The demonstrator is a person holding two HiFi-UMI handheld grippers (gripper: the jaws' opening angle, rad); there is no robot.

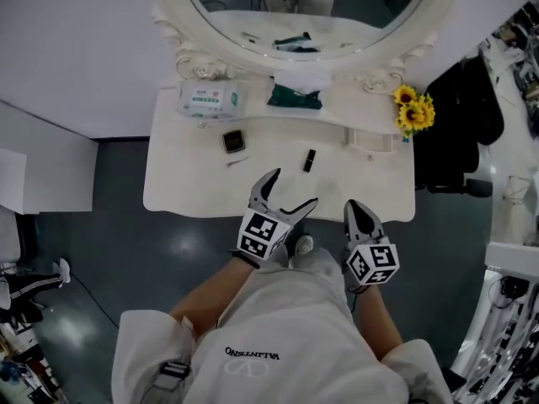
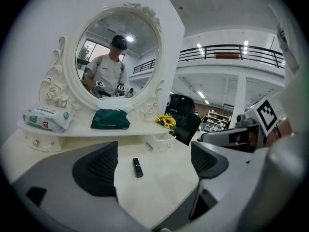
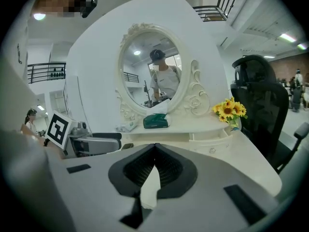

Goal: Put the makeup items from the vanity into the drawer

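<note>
I take the oval mirror [image 1: 303,7] as my mark. My left gripper [image 1: 293,188] hangs in front of it, over the near edge of the vanity top [image 1: 181,192]. Its fingers are spread wide and have hold of nothing. In the left gripper view I see only bare white top between the pads, and farther out, towards the mirror, the black lipstick [image 2: 138,167] lying flat and untouched.

My right gripper [image 3: 154,151] is beside the left one, on the side of the mirror where the sunflowers [image 1: 414,108] stand. Its fingers are pressed together at the tips and hold nothing; only a sliver of pale surface shows below where they meet.

The other makeup things lie loose on the top, in front of the mirror and towards its left in the head view. They are a square compact [image 1: 233,141] with a dark face and, just nearer to me, a thin pale stick [image 1: 238,162].

Right under the mirror runs a raised shelf [image 1: 253,118]. A green pouch [image 1: 295,98] sits on it at the mirror's foot, and a wipes pack [image 1: 210,99] lies to the left of that. The small drawer [image 1: 370,139] is in the shelf front below the mirror's right end, next to the sunflowers. It stands a little way out from the front. I cannot see into it from any view.

A black office chair [image 3: 258,95] stands off to the mirror's right, past the flowers.
</note>
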